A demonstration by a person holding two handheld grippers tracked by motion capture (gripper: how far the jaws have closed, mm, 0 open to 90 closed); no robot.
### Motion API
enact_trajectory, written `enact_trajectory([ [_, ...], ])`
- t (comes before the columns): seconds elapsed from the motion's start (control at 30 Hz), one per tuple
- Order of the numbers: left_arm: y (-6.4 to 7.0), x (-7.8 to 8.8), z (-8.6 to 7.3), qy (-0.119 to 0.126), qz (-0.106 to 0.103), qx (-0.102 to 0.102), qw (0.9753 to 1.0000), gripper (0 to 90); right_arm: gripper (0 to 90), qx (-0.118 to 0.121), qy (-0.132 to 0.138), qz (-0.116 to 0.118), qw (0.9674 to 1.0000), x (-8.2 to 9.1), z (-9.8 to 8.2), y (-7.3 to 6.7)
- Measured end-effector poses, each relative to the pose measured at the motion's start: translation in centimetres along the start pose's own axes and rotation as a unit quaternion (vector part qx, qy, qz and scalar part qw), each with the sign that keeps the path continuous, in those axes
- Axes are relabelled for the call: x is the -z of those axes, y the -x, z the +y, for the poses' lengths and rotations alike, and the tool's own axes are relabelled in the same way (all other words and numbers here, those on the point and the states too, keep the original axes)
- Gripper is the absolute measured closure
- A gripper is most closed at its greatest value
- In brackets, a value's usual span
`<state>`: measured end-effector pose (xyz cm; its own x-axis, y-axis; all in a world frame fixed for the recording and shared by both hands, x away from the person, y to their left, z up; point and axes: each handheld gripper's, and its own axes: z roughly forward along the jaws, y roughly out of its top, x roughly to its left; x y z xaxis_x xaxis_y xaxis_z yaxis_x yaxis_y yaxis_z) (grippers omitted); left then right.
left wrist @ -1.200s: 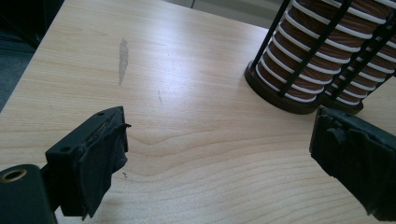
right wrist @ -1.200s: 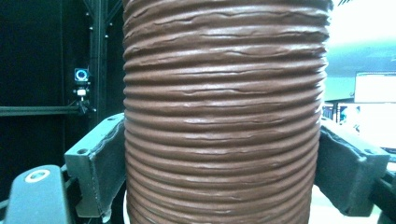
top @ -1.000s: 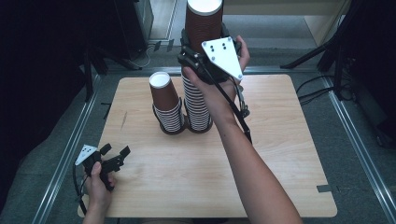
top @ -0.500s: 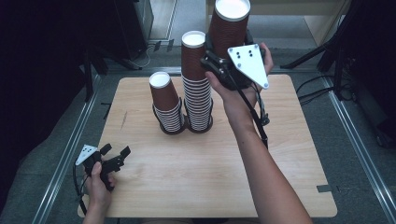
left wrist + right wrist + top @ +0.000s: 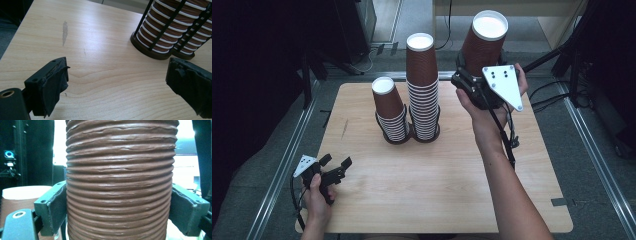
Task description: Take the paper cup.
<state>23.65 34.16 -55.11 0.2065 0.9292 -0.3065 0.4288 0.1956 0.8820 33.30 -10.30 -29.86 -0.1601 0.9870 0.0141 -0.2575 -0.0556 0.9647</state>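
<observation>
My right gripper point(image 5: 470, 81) is shut on a brown ribbed paper cup point(image 5: 482, 46) and holds it in the air, to the right of the stacks and above the table's far right part. In the right gripper view the cup point(image 5: 120, 182) sits between both pads point(image 5: 58, 210), pressed from each side. Two stacks of the same cups stand in black wire holders at the table's far middle: a tall stack point(image 5: 422, 85) and a shorter stack point(image 5: 390, 111) to its left. My left gripper point(image 5: 336, 161) rests low at the front left, open, with nothing between its jaws point(image 5: 117, 85).
The light wooden table point(image 5: 437, 180) has a dark scuff mark point(image 5: 64, 31) on its left part. The round holder bases point(image 5: 147, 48) lie ahead and to the right of the left gripper. Black stands and cables surround the table on the floor.
My right gripper has carried the cup from above the tall stack off to the right and a little lower. The tall stack's top now shows free. The left hand has stayed still.
</observation>
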Motion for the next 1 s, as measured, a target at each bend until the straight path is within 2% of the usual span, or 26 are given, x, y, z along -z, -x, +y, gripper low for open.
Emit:
enact_trajectory([
  [0.27,0.1,0.0,0.0,0.0,0.001,-0.004,1.0,4.1,12.8,0.004,-0.022,-0.01,0.9997,1.2,-2.5,1.7],
  [0.47,0.4,0.0,0.1,-0.001,0.004,-0.013,0.9999,4.1,12.8,0.012,-0.037,-0.01,0.9992,2.0,-4.0,2.5],
  [0.5,0.5,0.1,0.1,-0.003,0.005,-0.02,0.9998,4.1,12.8,0.014,-0.043,-0.009,0.999,2.3,-4.6,2.9],
  [0.7,0.8,0.2,0.3,-0.005,0.013,-0.027,0.9995,4.1,12.8,0.008,-0.062,-0.012,0.998,3.3,-6.3,3.8],
  [0.77,1.1,0.2,0.4,-0.003,0.008,-0.025,0.9996,4.0,12.8,0.009,-0.069,-0.01,0.9975,3.6,-6.9,4.0],
  [0.8,1.6,0.2,0.4,-0.005,0.01,-0.034,0.9994,4.0,12.8,0.01,-0.072,-0.009,0.9973,3.9,-7.2,4.1],
  [0.87,1.9,0.1,0.4,-0.005,0.011,-0.036,0.9993,4.0,12.8,0.007,-0.076,-0.011,0.997,4.3,-7.8,4.4],
  [0.93,2.3,0.1,0.5,-0.006,0.008,-0.036,0.9993,3.9,12.8,0.008,-0.08,-0.012,0.9967,4.7,-8.5,4.6],
  [1.0,2.8,0.0,0.7,-0.001,-0.004,-0.029,0.9996,2.0,12.8,0.003,-0.085,-0.011,0.9963,5.1,-9.1,4.8],
])
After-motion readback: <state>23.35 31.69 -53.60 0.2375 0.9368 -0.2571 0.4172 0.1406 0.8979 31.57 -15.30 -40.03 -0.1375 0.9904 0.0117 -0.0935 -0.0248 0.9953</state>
